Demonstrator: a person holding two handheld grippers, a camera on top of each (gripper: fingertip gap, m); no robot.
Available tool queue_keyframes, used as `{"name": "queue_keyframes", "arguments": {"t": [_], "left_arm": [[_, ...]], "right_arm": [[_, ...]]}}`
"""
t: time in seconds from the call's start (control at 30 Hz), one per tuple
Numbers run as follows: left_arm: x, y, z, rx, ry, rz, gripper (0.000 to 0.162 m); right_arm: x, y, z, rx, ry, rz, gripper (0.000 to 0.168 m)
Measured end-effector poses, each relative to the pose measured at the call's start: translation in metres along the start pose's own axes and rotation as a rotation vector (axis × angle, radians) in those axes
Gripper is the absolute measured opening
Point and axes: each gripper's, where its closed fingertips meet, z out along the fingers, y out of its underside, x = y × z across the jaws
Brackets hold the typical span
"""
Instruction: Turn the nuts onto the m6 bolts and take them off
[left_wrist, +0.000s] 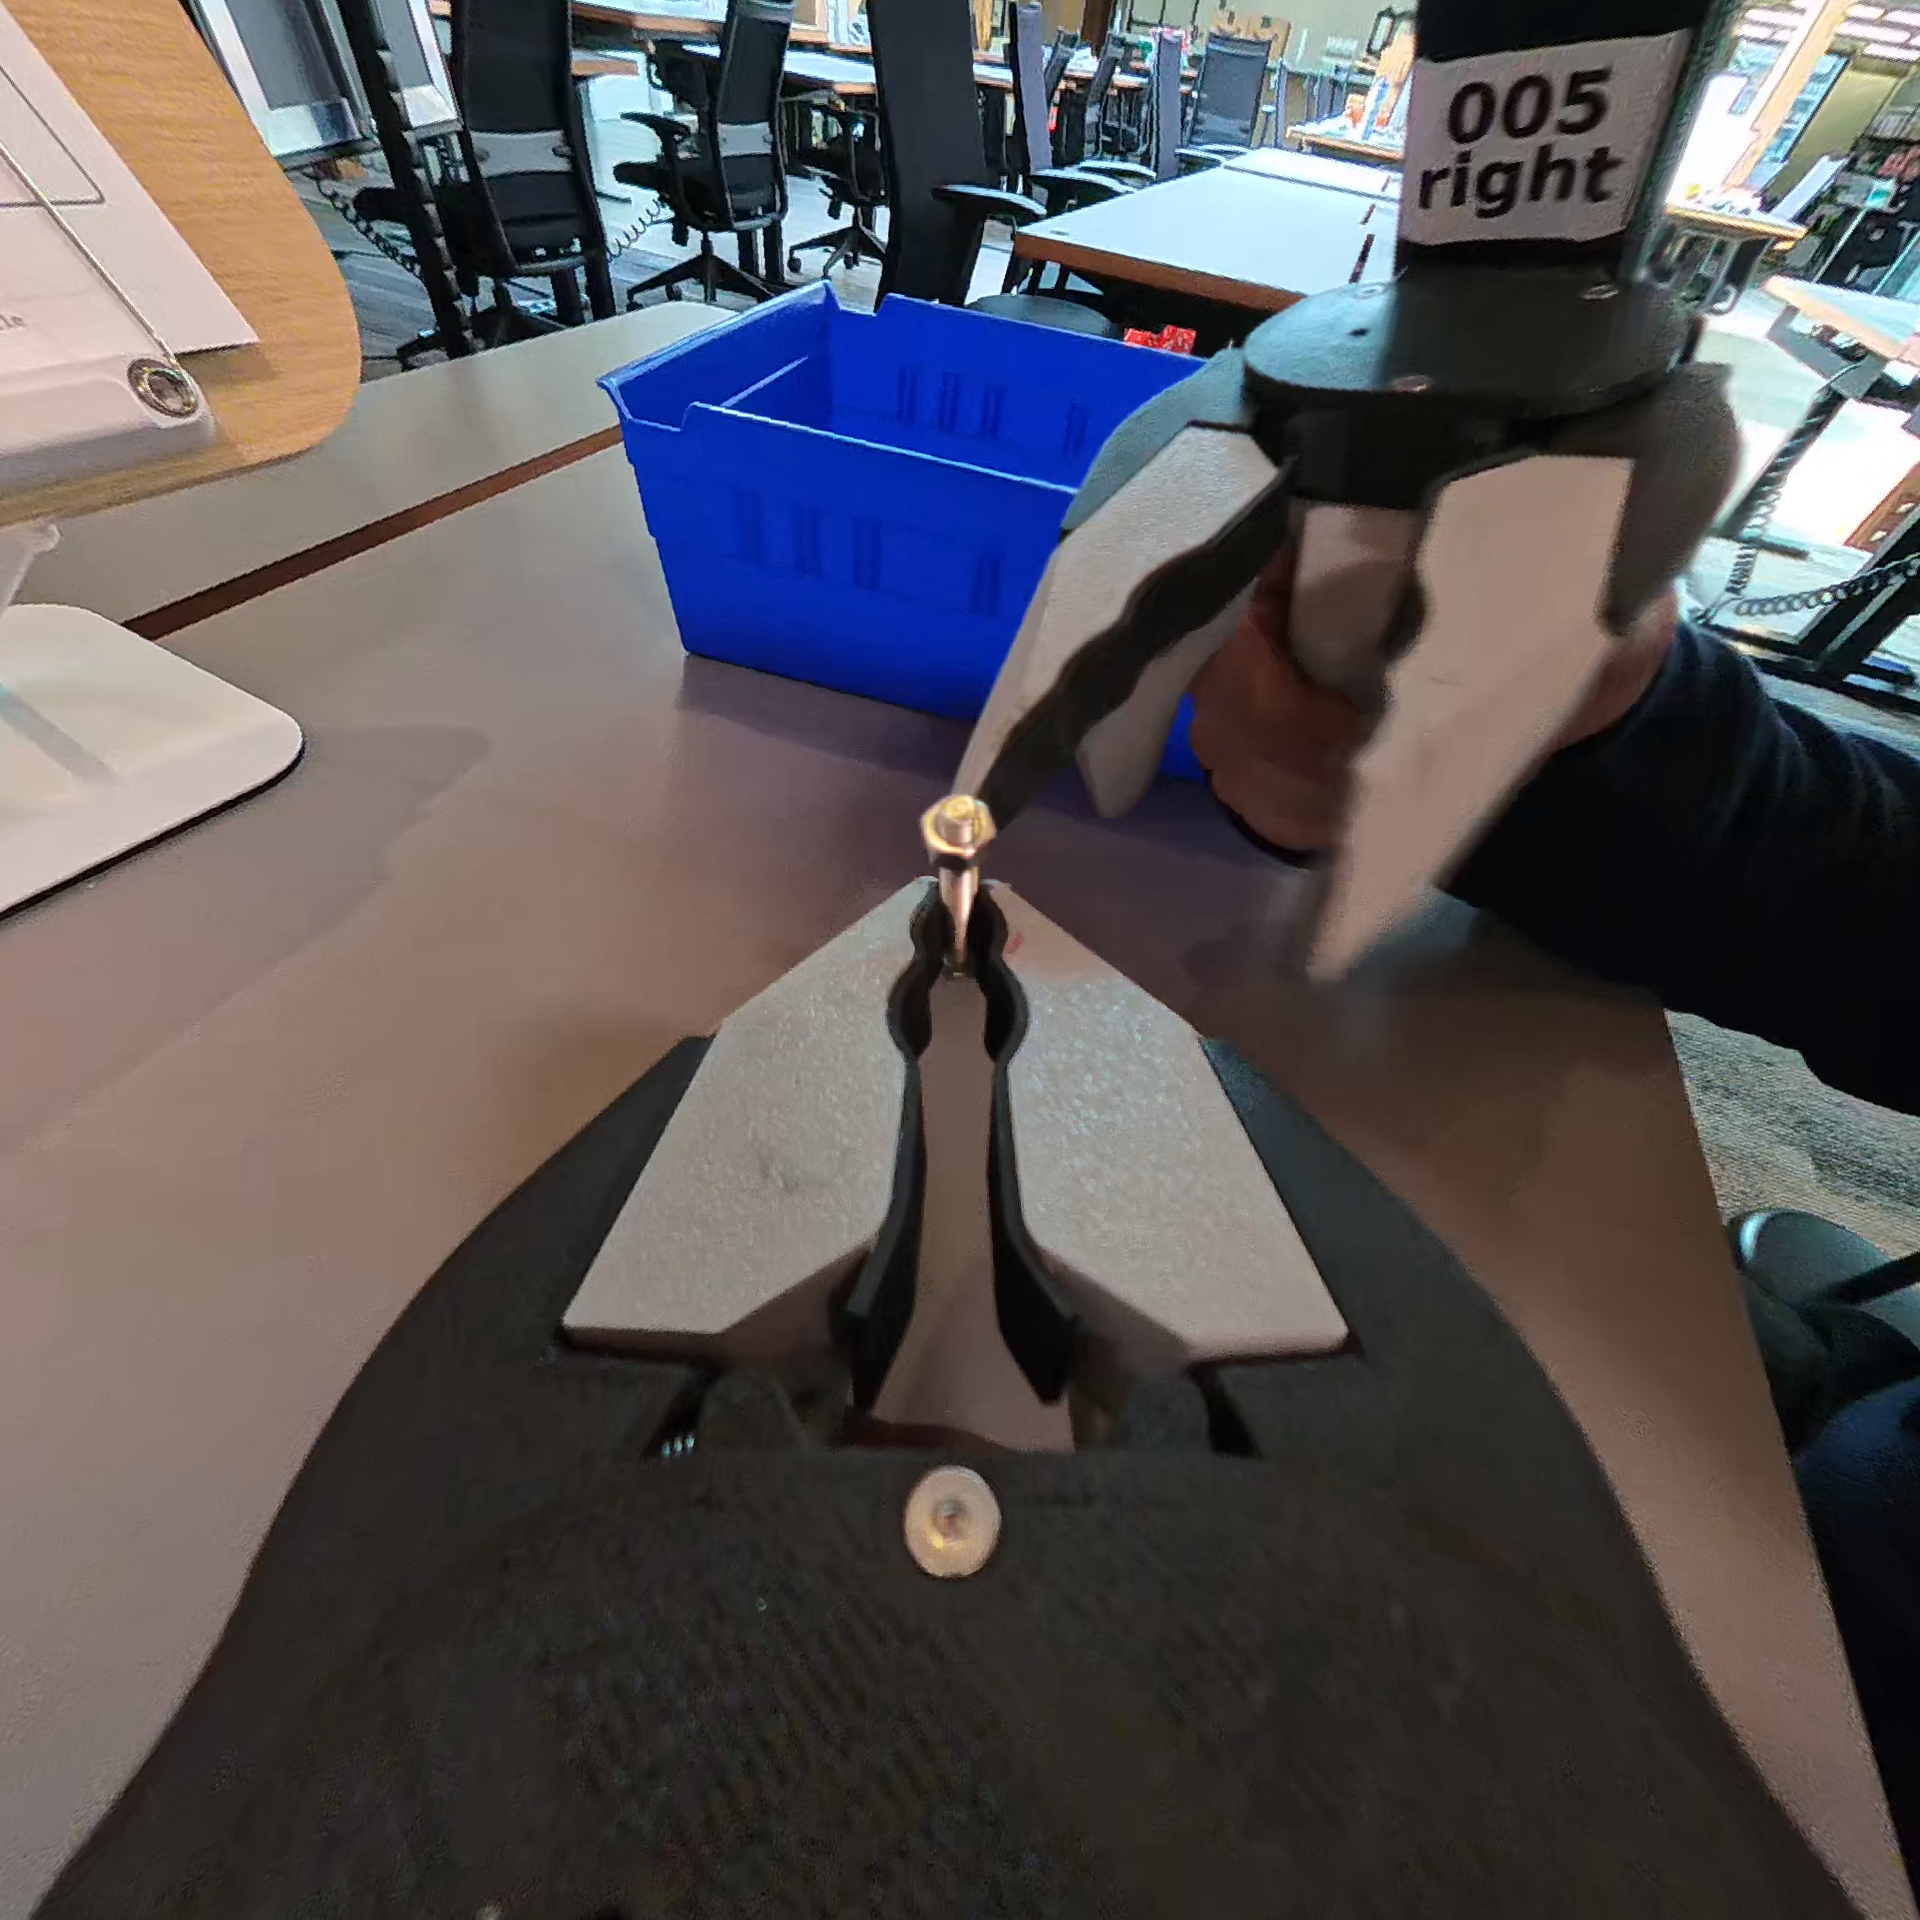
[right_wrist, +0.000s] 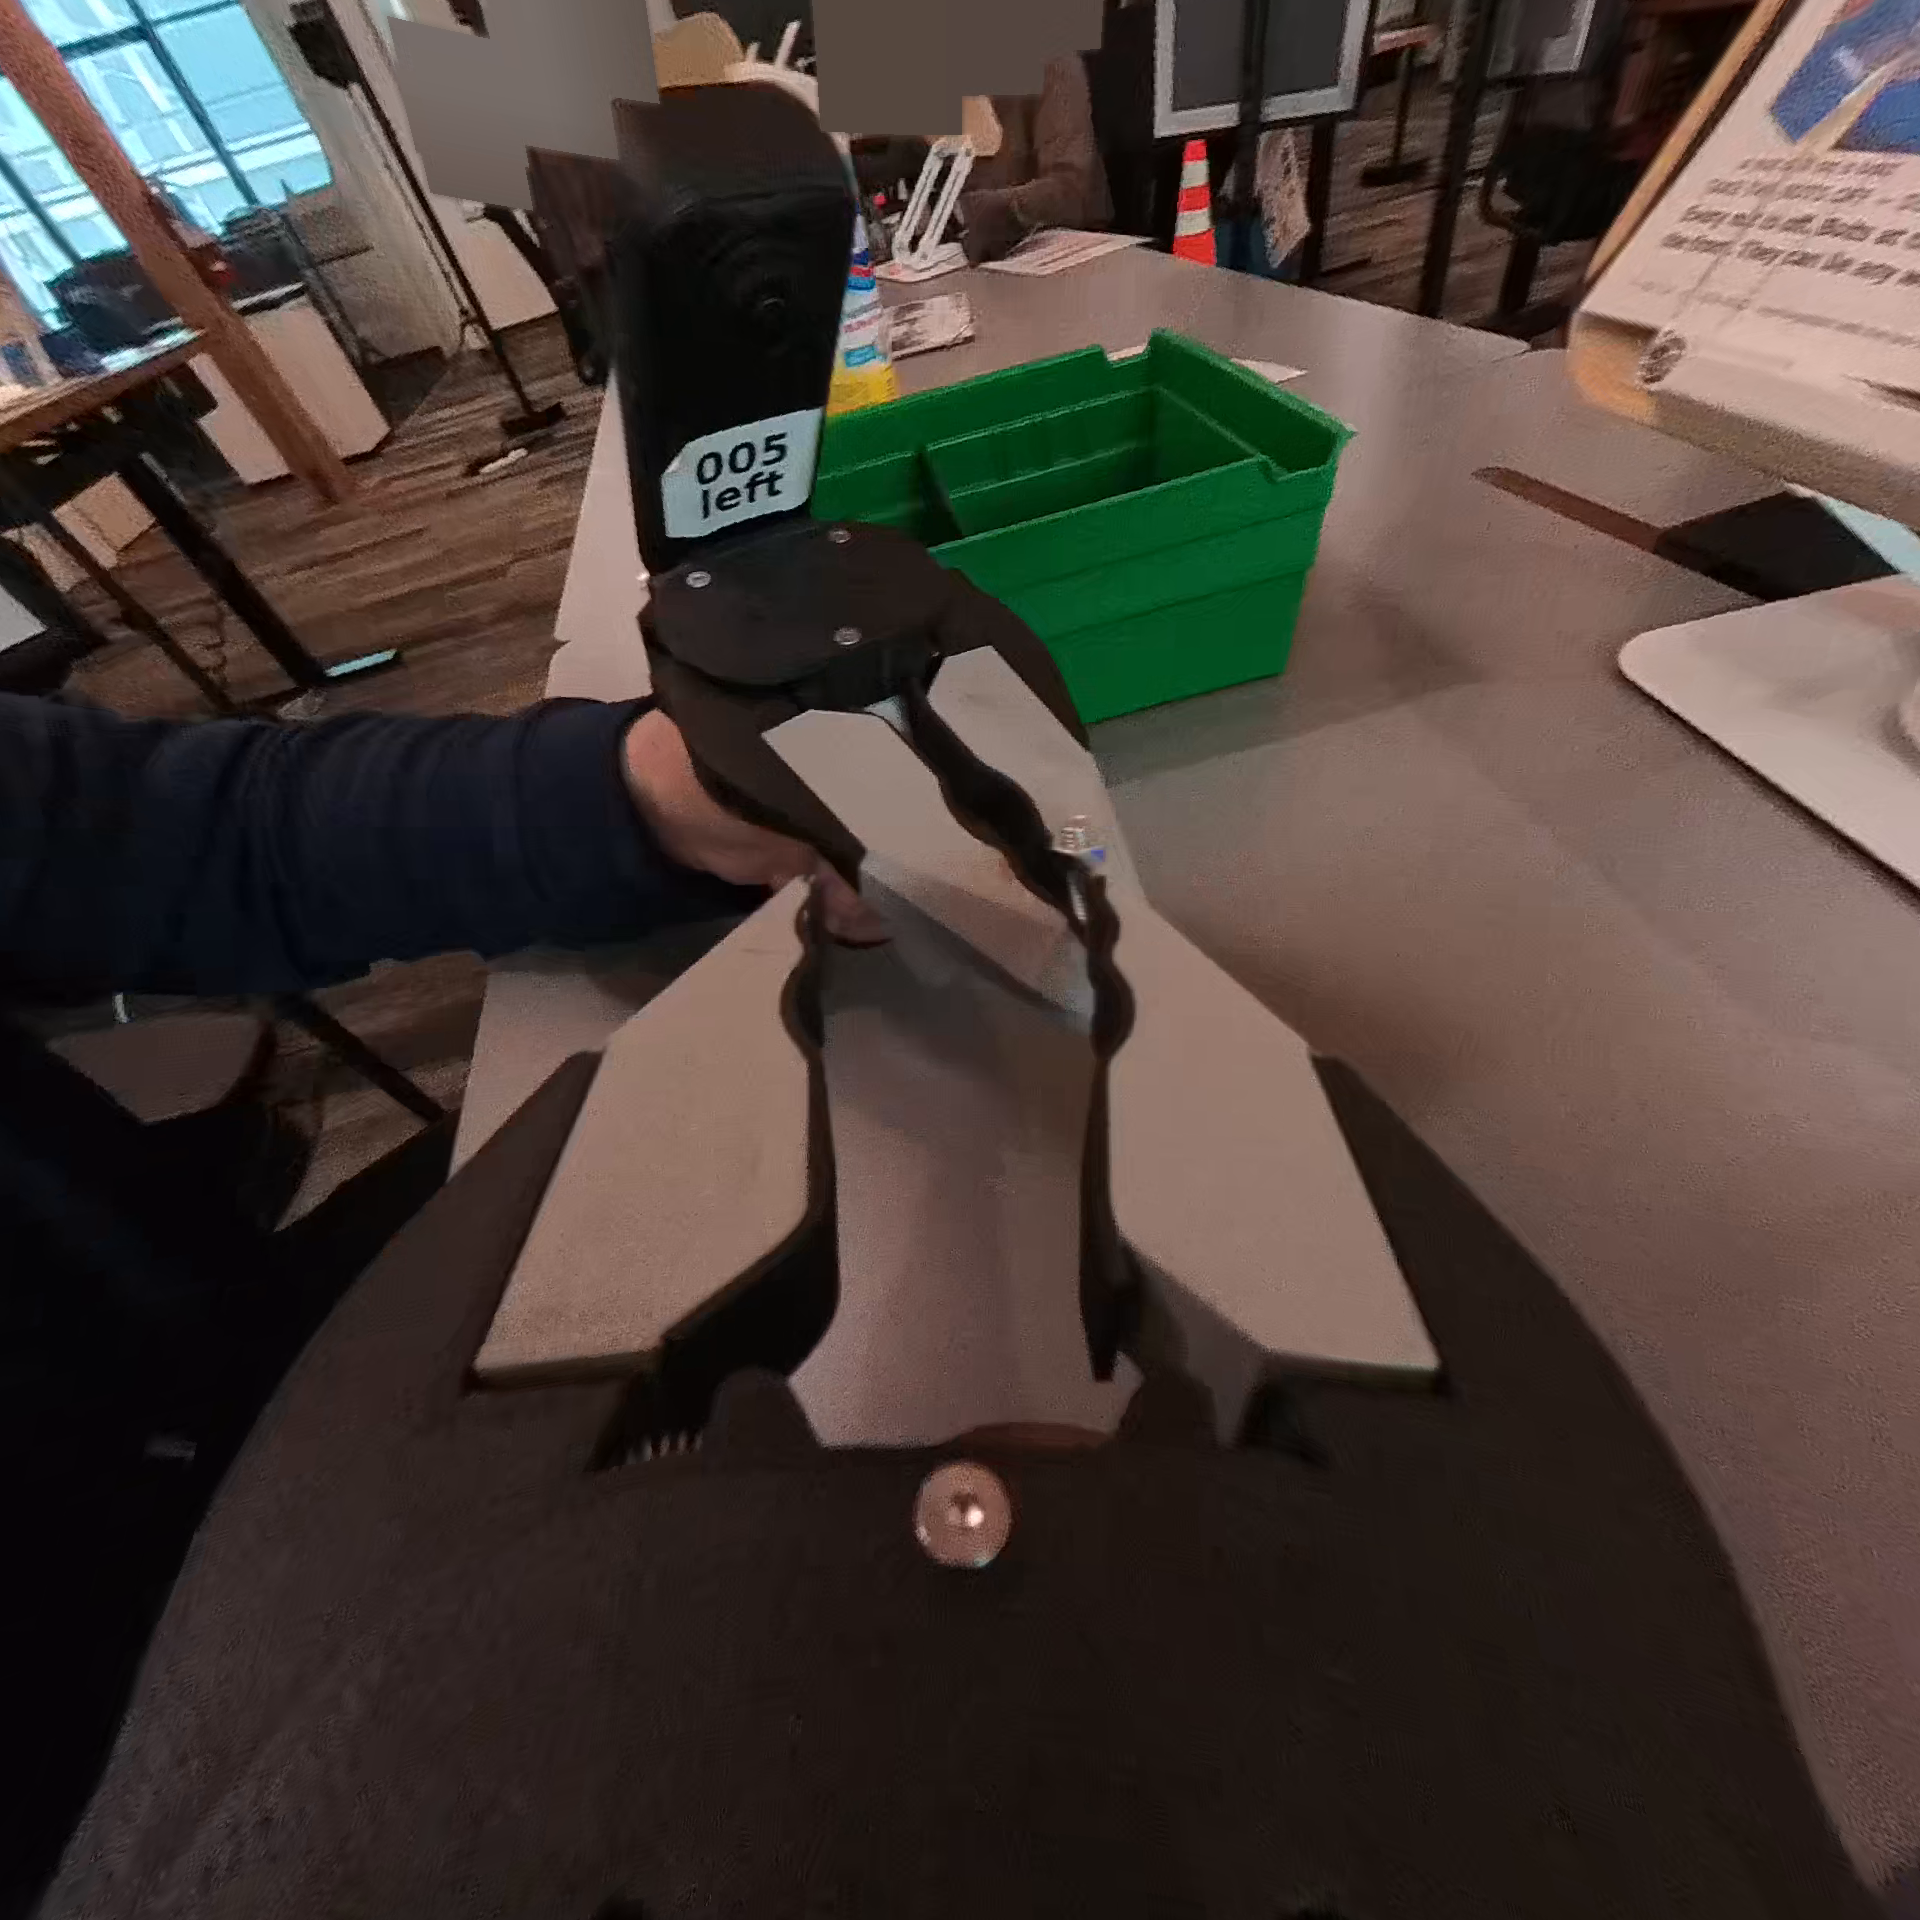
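Left wrist view shows the left gripper (left_wrist: 961, 920) pinching the bolt (left_wrist: 954, 902) shaft upright above the surface (left_wrist: 540, 935). At 12 o'clock the nut (left_wrist: 958, 823) sits on top. The right gripper (left_wrist: 1143, 894), jaws spread, touches it with one finger (left_wrist: 1049, 727); perhaps spinning. Next, close squarely on the nut.

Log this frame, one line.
left gripper: shut on bolt | right gripper: open, one finger at nut | blue bin: behind
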Motion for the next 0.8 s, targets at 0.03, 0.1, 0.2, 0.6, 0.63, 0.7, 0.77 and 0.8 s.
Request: {"name": "queue_keyframes", "arguments": {"t": [0.03,0.1,0.2,0.6,0.63,0.7,0.77,0.8], "left_arm": [[-0.004,0.001,0.000,-0.002,-0.017,-0.006,0.002],[-0.013,0.003,-0.003,-0.006,-0.038,-0.035,0.002],[-0.016,0.002,-0.004,0.001,-0.037,-0.049,0.002],[-0.016,0.009,-0.001,-0.026,-0.025,-0.076,0.002],[-0.016,0.007,-0.002,-0.019,-0.020,-0.083,0.002],[-0.013,0.006,-0.002,-0.019,-0.012,-0.073,0.002],[-0.006,0.008,0.001,-0.030,0.003,-0.054,0.002],[-0.004,0.009,0.003,-0.036,0.009,-0.047,0.002]], "right_arm": [[-0.009,0.001,-0.001,-0.017,-0.047,-0.033,0.034],[-0.030,-0.008,-0.008,0.032,-0.139,-0.101,0.010],[-0.005,-0.017,-0.012,0.079,0.004,-0.072,0.031],[-0.010,-0.009,-0.009,0.038,-0.049,-0.052,0.022],[-0.004,-0.012,-0.010,0.062,-0.023,-0.024,0.036],[0.010,-0.012,-0.010,0.069,0.043,0.008,0.052],[0.024,-0.008,-0.008,0.061,0.117,0.022,0.058],[0.026,-0.006,-0.006,0.049,0.131,0.025,0.061]]}}
